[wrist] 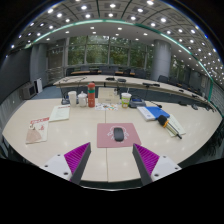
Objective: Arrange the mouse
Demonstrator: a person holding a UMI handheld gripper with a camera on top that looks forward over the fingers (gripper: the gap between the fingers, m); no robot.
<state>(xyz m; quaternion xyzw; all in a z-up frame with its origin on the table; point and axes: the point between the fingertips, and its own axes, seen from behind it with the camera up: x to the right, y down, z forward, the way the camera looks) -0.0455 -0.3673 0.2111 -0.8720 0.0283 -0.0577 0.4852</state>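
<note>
Two fingers with magenta pads (pixel 76 155) frame the near edge of a pale table (pixel 30 108) in an open-plan office, spread wide with nothing between them; the gripper (pixel 110 160) holds nothing. A dark mouse (pixel 118 133) lies on a pinkish mat (pixel 117 136), just ahead of the fingers and on the line midway between them, clear of both pads.

Beyond the mat, toward the table's far edge, stand a red bottle (pixel 91 96) and several pale cups (pixel 76 97), with a lidded cup (pixel 125 99) just to their right. A printed sheet (pixel 38 130) lies well off to the left of the mat, a book (pixel 60 113) behind it. To the right of the mat sits a loose cluster of papers and a blue item (pixel 163 118), too small to identify.

Desks and dark monitors at the back of the room blur together under rows of ceiling lights. Each finger's outer side is cut off, and the gripper body itself is out of sight.
</note>
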